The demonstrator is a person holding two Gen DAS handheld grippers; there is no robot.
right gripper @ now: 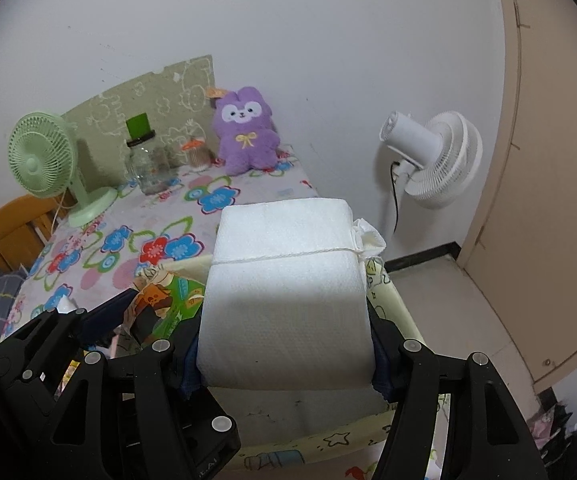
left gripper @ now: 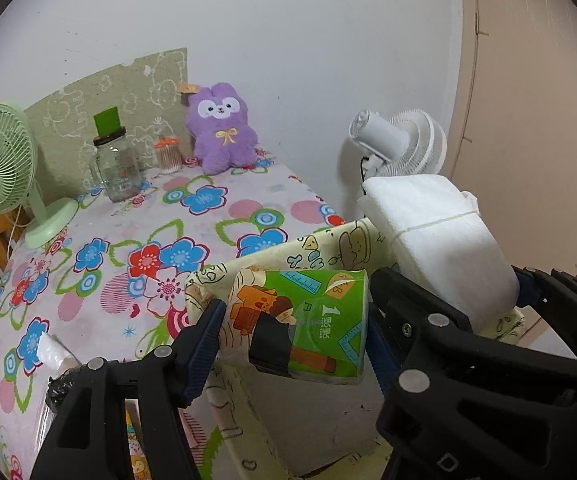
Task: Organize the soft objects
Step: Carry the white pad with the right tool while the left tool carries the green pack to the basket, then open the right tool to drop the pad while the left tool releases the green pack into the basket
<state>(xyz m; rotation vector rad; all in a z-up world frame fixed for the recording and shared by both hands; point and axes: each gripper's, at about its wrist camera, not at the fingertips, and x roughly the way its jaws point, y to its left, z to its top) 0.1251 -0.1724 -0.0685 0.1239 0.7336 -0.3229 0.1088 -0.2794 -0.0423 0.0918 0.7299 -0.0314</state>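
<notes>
White walls enclose a table [left gripper: 248, 208] covered with a flower-print cloth, and a beige door stands at the right. At the far edge sit a purple plush rabbit [left gripper: 222, 128], a clear glass jar with a green lid [left gripper: 114, 164], a small mushroom-capped holder [left gripper: 168, 154] and a pale green desk fan [left gripper: 4, 172]. A white standing fan [right gripper: 434, 156] stands beside the table. Nearer, a cream fabric storage box with cartoon prints [left gripper: 328, 246] sits at the table's corner. The left tool [left gripper: 294, 320] is clenched on a green cartoon-printed tissue pack [left gripper: 308, 320], held above the box's near wall. The right tool [right gripper: 286, 354] grips a white stack of paper towels tied with string [right gripper: 284, 280], held over the box, just right of the tissue pack.
</notes>
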